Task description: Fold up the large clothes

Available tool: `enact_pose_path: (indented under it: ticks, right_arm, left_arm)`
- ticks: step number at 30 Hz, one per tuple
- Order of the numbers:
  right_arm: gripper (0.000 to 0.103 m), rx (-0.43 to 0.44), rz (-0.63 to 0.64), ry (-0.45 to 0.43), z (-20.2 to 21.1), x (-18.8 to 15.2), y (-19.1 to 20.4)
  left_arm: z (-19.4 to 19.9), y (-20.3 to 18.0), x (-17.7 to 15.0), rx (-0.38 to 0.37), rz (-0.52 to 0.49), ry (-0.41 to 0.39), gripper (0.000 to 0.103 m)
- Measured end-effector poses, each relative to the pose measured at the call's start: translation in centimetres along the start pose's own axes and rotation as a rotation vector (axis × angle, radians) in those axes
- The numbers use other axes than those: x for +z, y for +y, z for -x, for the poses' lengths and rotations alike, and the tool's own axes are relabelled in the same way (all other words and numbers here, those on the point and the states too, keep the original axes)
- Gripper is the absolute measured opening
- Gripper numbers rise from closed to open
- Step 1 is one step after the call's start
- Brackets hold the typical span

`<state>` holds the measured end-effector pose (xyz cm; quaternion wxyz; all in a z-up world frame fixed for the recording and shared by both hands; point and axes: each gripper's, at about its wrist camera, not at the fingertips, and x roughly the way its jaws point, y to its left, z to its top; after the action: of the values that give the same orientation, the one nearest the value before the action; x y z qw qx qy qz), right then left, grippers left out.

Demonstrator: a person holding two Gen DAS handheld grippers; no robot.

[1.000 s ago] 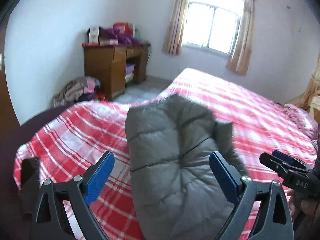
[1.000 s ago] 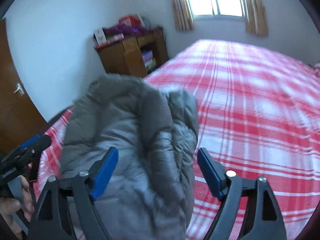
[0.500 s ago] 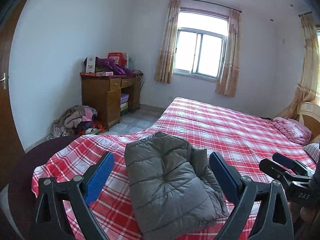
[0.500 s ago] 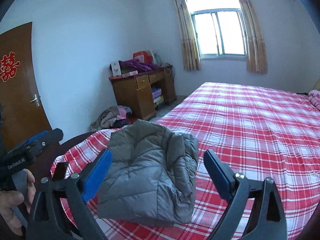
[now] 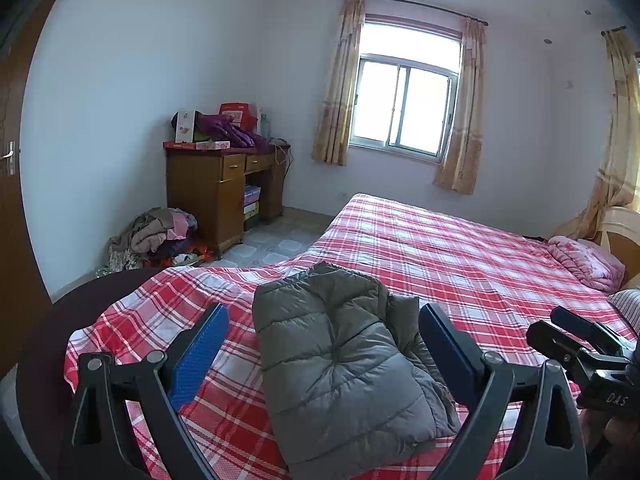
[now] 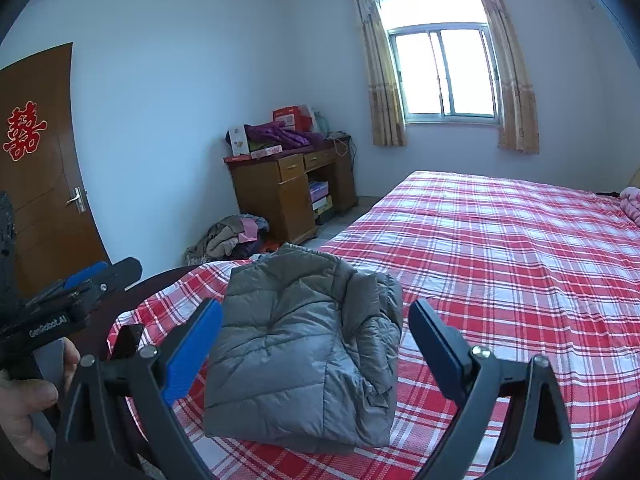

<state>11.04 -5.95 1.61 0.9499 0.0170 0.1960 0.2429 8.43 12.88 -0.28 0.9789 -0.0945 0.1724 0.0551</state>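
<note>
Clearly folded grey jacket (image 5: pixel 344 372) on plaid bed (image 5: pixel 460 264); left gripper (image 5: pixel 324 344) "GenRobot.AI", right gripper (image 6: pixel 316 336) "DAS", fingers released

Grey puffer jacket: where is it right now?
The grey puffer jacket lies folded on the red plaid bed, near its foot corner, centred in both wrist views.

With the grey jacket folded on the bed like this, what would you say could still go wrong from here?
1. The folded grey puffer jacket looks puffy, and its right side is loosely bunched, so it may spring open now that both tongs, left and right, are open and off it.
2. It lies near the corner of the red plaid bed, so a nudge might slide it off.
</note>
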Motion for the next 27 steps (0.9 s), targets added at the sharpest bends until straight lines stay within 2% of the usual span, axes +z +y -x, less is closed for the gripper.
enact_pose_path:
  ticks: [27]
  right_arm:
    - [0.096,0.009,0.006,-0.001,0.48,-0.07,0.33]
  left_arm:
    - [-0.20,0.32,0.13,0.009,0.004,0.006,0.096]
